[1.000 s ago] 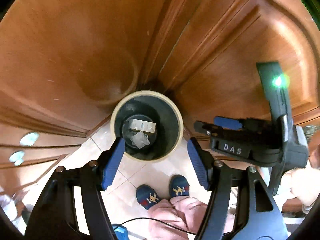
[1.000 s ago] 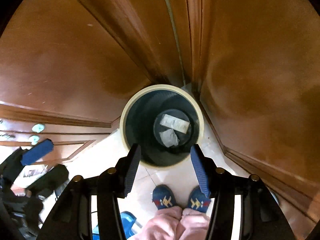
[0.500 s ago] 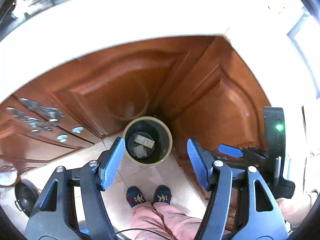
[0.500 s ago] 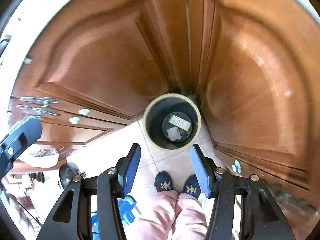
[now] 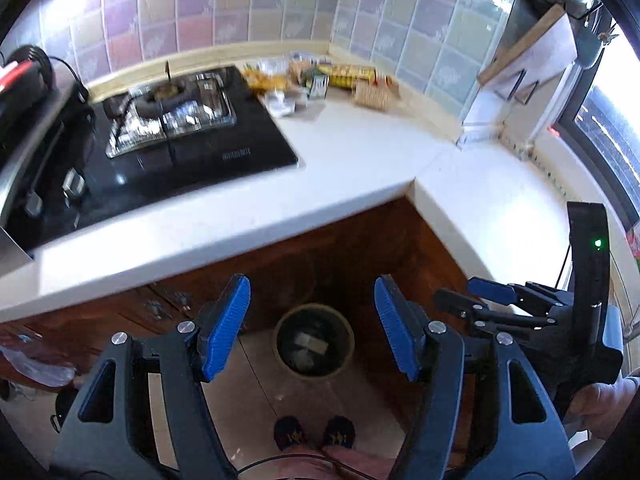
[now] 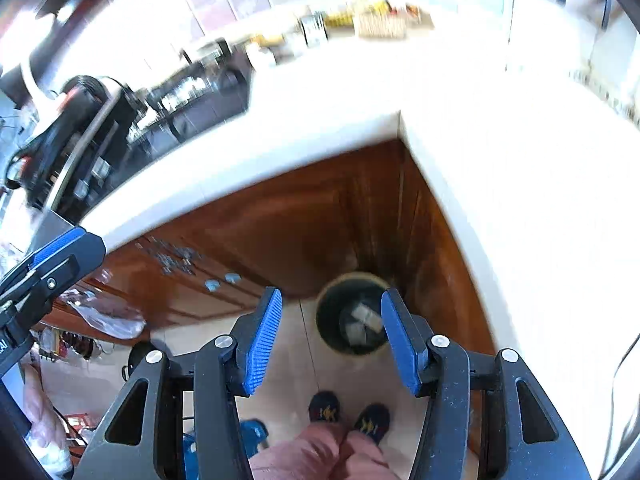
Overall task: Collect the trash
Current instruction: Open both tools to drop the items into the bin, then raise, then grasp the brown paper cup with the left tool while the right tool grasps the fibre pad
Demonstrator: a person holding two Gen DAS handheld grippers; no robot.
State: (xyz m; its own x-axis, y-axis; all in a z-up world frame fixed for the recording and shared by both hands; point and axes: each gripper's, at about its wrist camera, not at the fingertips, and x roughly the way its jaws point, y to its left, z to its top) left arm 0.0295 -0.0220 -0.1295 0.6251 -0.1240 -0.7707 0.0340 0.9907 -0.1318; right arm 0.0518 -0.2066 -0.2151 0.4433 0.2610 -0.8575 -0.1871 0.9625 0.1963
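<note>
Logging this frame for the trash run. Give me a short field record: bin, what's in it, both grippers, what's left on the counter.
bin: round bin on the floor tiles, in the corner of the wooden cabinets
bin contents: a few pale scraps, kind unclear
left gripper: open, nothing between the pads
right gripper: open, nothing between the pads
counter: white, L-shaped
remaining trash: pile of wrappers and packets at the back by the tiled wall
stove: black hob left of the pile
person: blue slippers in front of the bin

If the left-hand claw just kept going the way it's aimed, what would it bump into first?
Probably the bin on the floor in the cabinet corner: it sits between the open, empty left gripper's fingers with nothing visible in front, though depth is hard to judge.
</note>
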